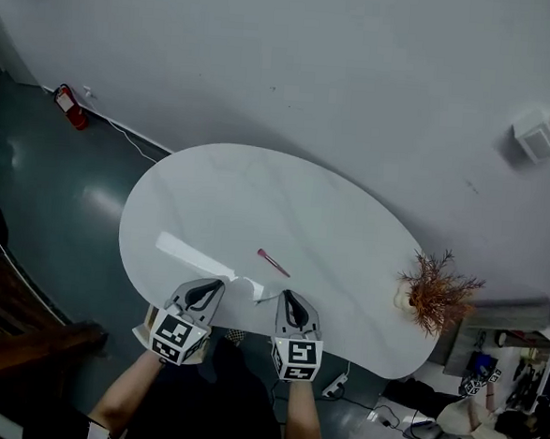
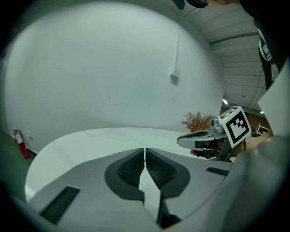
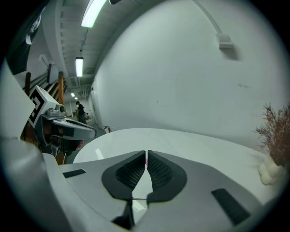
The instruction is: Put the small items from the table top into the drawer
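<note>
We locate the task's thing first: a thin red stick-like item lies on the white worktop, toward the near edge and roughly midway across it. It is the only small item we see on the surface. Its kind is too small to tell; it may be a pen or a small tool.

Both claws sit at the near edge of the worktop. The left claw is clenched, pads together, with nothing between them. The right claw is likewise clenched and empty.

The relation that governs the coming move:
- The item lies on the far side of both claws, between their two lines of approach.
- It is near the right claw, slightly far-left of its tip, and further from the left claw.
- Its long axis runs from far-left to near-right, at a slant to the direction the right claw points.

We judge that the right claw is the better placed. It has to release its jaws and turn so that the pads close across the thin axis.

A dried plant in a vase stands at the right end, well apart from the item. We see no drawer clearly in any view.
</note>
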Motion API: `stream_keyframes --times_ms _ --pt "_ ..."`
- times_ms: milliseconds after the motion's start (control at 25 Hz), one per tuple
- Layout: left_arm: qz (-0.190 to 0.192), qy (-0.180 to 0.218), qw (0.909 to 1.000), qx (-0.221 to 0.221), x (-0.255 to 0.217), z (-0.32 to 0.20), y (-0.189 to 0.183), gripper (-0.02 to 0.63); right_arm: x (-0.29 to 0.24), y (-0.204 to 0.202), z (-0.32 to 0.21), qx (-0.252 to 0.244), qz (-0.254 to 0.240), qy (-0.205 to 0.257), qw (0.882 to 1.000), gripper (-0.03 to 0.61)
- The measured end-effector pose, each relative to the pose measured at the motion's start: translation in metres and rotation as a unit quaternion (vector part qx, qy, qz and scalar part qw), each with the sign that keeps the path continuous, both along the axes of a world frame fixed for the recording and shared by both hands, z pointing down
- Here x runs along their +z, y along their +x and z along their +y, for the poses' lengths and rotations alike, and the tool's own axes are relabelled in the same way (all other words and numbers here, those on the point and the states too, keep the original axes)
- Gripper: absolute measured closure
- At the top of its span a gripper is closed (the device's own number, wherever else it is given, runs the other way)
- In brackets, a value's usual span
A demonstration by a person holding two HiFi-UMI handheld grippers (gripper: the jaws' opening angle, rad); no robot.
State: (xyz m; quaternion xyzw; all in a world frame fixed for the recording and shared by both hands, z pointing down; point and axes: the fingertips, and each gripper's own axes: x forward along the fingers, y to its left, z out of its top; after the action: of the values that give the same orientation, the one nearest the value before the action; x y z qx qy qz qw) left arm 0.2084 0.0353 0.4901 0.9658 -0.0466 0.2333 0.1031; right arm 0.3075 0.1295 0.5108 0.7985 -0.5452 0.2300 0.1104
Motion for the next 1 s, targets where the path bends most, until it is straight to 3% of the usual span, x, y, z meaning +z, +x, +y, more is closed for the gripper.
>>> stream_keyframes --times_ms 480,1000 --pt "-0.028 -0.014 0.9978 -0.057 0.039 -0.016 0.012 0.588 0.058 0.028 -0.030 -0.063 -0.032 -0.030 0.997 0.540" --pt "-0.043 -0.028 0.9959 -0.075 0.054 -0.017 0.013 0.588 0.102 0.042 -0.050 -0.115 -0.025 -0.086 0.989 0.537"
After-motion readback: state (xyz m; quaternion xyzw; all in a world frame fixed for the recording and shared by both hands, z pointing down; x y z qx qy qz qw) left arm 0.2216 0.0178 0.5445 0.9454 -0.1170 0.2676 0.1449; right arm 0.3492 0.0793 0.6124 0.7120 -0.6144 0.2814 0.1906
